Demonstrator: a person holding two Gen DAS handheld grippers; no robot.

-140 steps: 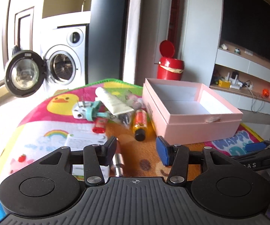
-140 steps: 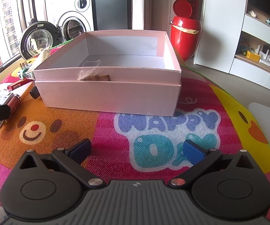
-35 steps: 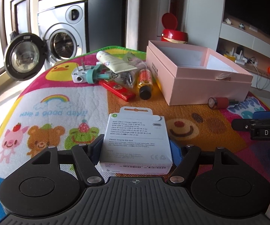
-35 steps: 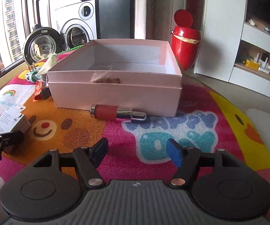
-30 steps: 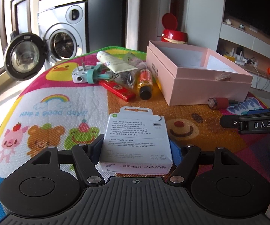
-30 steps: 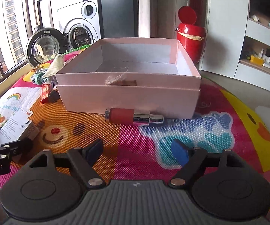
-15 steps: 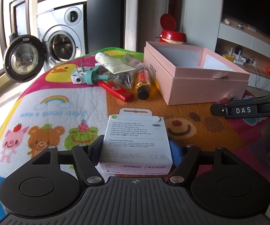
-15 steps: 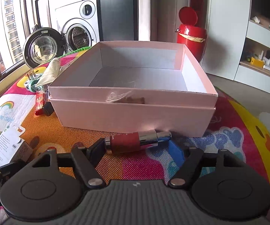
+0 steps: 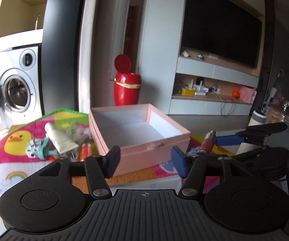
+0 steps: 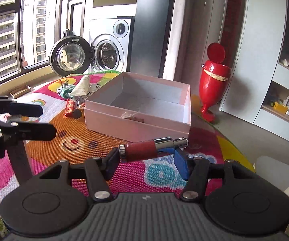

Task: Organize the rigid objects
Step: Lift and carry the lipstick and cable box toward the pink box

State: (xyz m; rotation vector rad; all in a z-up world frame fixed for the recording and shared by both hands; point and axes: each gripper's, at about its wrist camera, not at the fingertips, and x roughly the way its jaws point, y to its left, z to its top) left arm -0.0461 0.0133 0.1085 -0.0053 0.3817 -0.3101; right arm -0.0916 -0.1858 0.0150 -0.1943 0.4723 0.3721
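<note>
My right gripper [image 10: 146, 158] has its jaws pinching the red-and-silver tube [image 10: 152, 148] lengthwise at lower centre. It is clear of the play mat [image 10: 74, 140], ready to go over the open pink box [image 10: 136, 128] behind. The left gripper [image 9: 145, 156] has its jaws spread, with nothing visibly between them.

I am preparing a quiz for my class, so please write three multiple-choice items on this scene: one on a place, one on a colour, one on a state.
1. Where is the red-and-silver tube?
A. in the pink box
B. in the right gripper
C. on the mat

2. What colour is the lidded bin?
A. red
B. green
C. white

3. The washing machine door is:
A. shut
B. removed
C. open

Key: B, the pads clamp it in the air; A, body and lid are red; C, it is swung aside.
</note>
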